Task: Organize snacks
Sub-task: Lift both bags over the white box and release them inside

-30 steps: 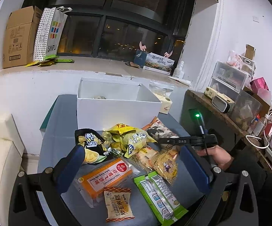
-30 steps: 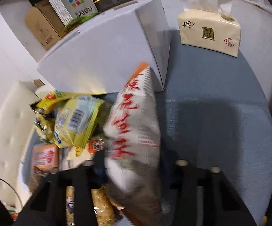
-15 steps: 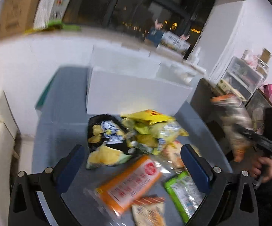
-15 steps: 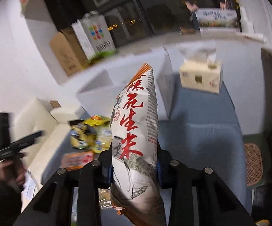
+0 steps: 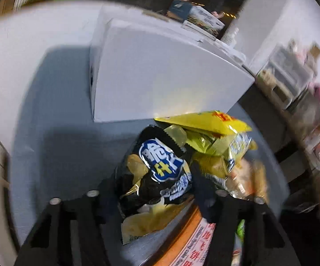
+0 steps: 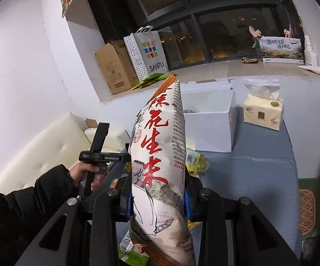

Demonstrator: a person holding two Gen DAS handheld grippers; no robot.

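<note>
Near the table's (image 6: 259, 177) middle, the left gripper (image 5: 157, 190) has just been closing around the black chip bag (image 5: 157, 177). The right gripper (image 6: 157, 197) clamps the peanut bag (image 6: 160, 155) upright, before the white box (image 6: 208, 128).

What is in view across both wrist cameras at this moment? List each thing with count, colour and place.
peanut bag: one, white with red characters, held upright in the right gripper
black chip bag: one, black with blue logo, between the left gripper's fingers
yellow packets: several, yellow, heaped before the box
orange packet: one, orange, nearest the left camera
white box: one, white, open, on the grey table
tissue pack: one, cream, right of the box
cardboard box: one, brown, on the sill
paper bag: one, white, dotted, beside it
left gripper: closing on the chip bag
right gripper: shut on the peanut bag
</note>
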